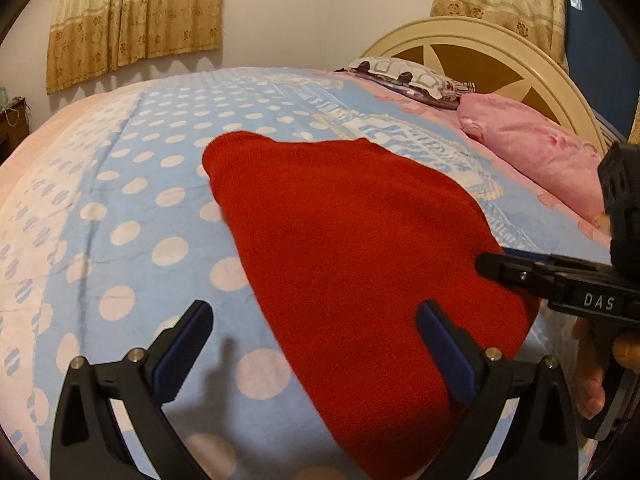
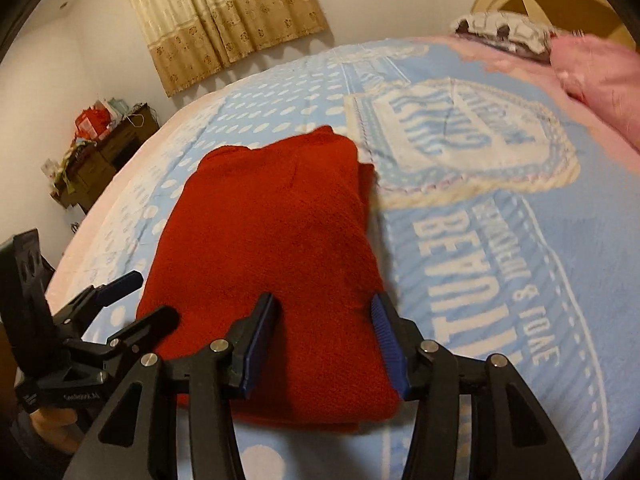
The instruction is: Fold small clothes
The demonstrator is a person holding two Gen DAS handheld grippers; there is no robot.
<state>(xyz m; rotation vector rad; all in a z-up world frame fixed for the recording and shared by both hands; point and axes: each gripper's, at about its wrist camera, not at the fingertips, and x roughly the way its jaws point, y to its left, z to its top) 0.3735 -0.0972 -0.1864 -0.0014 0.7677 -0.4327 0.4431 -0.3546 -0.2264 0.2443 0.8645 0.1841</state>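
"DAS" is seen on the right gripper [image 1: 492, 266]. The folded red sweater [image 2: 272, 248] is laid lengthwise away. The left gripper [image 1: 316, 344] is spread wide; the right is half-open, nothing squeezed.

L gripper [image 1: 316, 340] fingers spread wide; R gripper [image 2: 326, 334] fingers half apart, both angled down.

bedspread [image 1: 120, 208] open left, pillows [image 1: 532, 148] right

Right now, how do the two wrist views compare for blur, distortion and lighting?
Left wrist: mostly sharp, warm dim indoor light, fisheye bulges the bedspread; the left tongs cast a soft shadow. Right wrist: also bulged, and the pink pillow and the red garment's right edge are smeared by motion.
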